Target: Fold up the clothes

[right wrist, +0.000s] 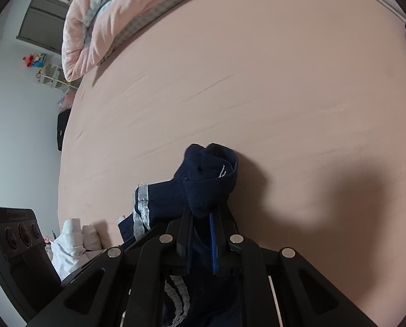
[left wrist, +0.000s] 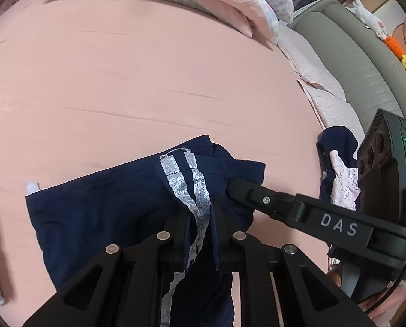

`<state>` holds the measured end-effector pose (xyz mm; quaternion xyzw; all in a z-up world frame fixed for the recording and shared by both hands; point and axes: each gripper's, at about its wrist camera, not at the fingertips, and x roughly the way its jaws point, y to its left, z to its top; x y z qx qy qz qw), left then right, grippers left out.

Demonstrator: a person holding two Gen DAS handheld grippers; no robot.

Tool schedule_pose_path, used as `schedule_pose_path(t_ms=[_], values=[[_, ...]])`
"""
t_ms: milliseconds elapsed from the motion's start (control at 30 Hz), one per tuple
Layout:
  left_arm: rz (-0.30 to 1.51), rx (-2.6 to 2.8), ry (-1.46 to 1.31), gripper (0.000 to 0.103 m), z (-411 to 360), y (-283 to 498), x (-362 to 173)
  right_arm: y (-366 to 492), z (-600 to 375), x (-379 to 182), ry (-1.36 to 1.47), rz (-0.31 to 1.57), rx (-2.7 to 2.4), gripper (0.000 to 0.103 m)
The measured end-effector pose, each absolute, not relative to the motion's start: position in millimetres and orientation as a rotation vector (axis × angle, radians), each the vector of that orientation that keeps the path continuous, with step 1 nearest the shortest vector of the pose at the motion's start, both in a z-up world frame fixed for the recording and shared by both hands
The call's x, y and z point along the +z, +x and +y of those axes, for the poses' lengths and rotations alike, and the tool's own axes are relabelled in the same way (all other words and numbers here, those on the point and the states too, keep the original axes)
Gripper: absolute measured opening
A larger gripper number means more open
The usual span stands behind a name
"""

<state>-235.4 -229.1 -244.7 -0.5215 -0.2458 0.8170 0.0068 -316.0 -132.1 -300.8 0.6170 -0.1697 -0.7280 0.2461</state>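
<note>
Both grippers hold one navy garment (left wrist: 99,218) above the pink bed sheet (left wrist: 148,81): the left gripper (left wrist: 200,234) is pinched on cloth at the silver double stripe (left wrist: 200,193), and the right gripper (right wrist: 203,234) is closed on a bunched, stitched hem edge. In the left wrist view the right gripper's finger (left wrist: 246,193) reaches in from the side and meets the cloth just beside the left grip, so the two holds lie close together. Judged from this, a fold is in hand, and doing it well calls for keeping both pinches firm, drawing the held edge taut between them, and laying it down level so that the stripe runs straight and no ridge is trapped beneath (the cloth is limp and will sag wherever it is slack). The garment is dark navy, smooth and thin, with a worn, crackled silver stripe; its left part lies flat on the sheet, while the gripped part is lifted and crumpled. Other clothes (left wrist: 342,179) lie at the bed's edge, and a rolled pink quilt (right wrist: 107,19) lies at the far side.
</note>
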Motion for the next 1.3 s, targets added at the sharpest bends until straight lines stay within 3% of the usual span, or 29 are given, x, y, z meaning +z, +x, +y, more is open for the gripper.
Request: schedule_pose_path(t_ms=[400, 667, 867, 967, 1067, 1300], values=[[-0.831, 2.58, -1.61, 0.011, -256.7, -219.9, -234.0, -306.4, -160.7, -285.5, 1.655, -0.39, -1.971, 0.008], [-0.831, 2.474, -1.789, 0.014, -262.7, -222.9, -253.0, -300.8, -176.0, -277.9, 1.639, -0.358, -1.957, 0.008], [-0.729, 2.463, -1.886, 0.037, -254.2, -229.6, -272.7, -299.9, -175.1, -271.5, 1.632, -0.346, -1.961, 0.008], [-0.788, 2.428, -1.878, 0.046, -257.3, -232.9, -280.0, -299.3, -169.9, -265.9, 1.621, -0.352, -1.962, 0.008], [-0.82, 2.395, -1.86, 0.063, -258.7, -236.5, -284.9, -299.5, -163.5, -261.3, 1.616, -0.368, -1.941, 0.008], [-0.769, 2.387, -1.862, 0.064, -253.9, -245.7, -293.3, -299.4, -153.7, -257.4, 1.61, -0.386, -1.929, 0.008]])
